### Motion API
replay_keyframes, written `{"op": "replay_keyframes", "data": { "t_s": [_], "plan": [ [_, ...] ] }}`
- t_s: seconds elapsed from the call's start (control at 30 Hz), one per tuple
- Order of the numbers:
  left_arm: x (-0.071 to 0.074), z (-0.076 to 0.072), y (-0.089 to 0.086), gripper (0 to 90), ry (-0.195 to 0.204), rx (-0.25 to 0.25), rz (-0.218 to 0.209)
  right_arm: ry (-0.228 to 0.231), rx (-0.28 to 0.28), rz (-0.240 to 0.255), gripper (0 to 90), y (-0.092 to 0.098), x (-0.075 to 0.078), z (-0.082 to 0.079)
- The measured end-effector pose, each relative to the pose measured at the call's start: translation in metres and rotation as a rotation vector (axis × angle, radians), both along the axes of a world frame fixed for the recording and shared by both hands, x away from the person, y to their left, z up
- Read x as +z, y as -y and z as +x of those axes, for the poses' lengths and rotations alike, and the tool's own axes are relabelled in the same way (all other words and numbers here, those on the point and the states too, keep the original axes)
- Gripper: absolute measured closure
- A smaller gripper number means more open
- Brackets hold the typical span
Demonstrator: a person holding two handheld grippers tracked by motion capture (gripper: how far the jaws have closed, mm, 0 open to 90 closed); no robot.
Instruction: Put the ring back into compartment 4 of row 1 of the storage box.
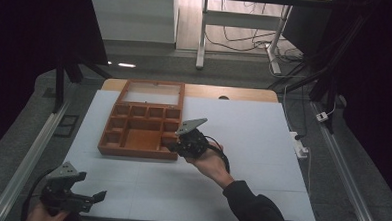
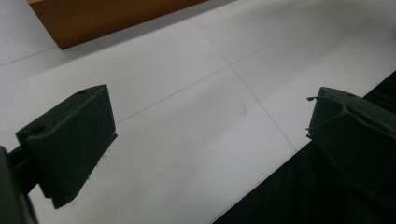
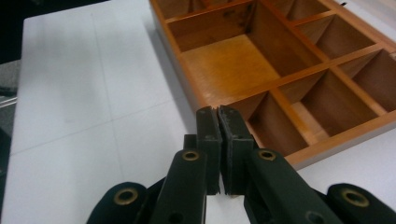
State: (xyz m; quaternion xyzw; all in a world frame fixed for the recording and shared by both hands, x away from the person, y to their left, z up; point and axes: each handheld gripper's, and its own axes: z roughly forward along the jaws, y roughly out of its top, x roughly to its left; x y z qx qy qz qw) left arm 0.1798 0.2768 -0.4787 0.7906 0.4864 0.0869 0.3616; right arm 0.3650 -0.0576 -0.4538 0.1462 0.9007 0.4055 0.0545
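A brown wooden box with several open compartments lies on the white table top, left of centre. My right gripper is at the box's front right corner. In the right gripper view the gripper is shut, and its tips meet right at the rim of the wooden box, with nothing visible between them. My left gripper hovers low over the table's near left corner, well away from the box. In the left gripper view the gripper stands wide open over bare white surface, with a corner of the box farther off.
A white power strip and cables lie off the table's right edge. Metal rails run along both sides. Beyond the far edge stand a white desk frame and loose cables on the floor. A sleeved forearm crosses the near right of the table.
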Motion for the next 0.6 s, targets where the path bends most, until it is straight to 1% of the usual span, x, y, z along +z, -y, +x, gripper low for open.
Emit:
{"op": "replay_keyframes", "data": {
  "t_s": [0.3, 0.6],
  "plan": [
    [0.0, 0.0, 0.0, 0.9, 0.002, 0.0, -0.001, -0.012, -0.05, 0.024, 88.2, -0.009, 0.001, 0.023],
    [0.0, 0.0, -0.001, 0.9, 0.004, 0.001, -0.006, -0.009, -0.091, 0.042, 88.2, -0.018, -0.003, 0.045]
  ]
}}
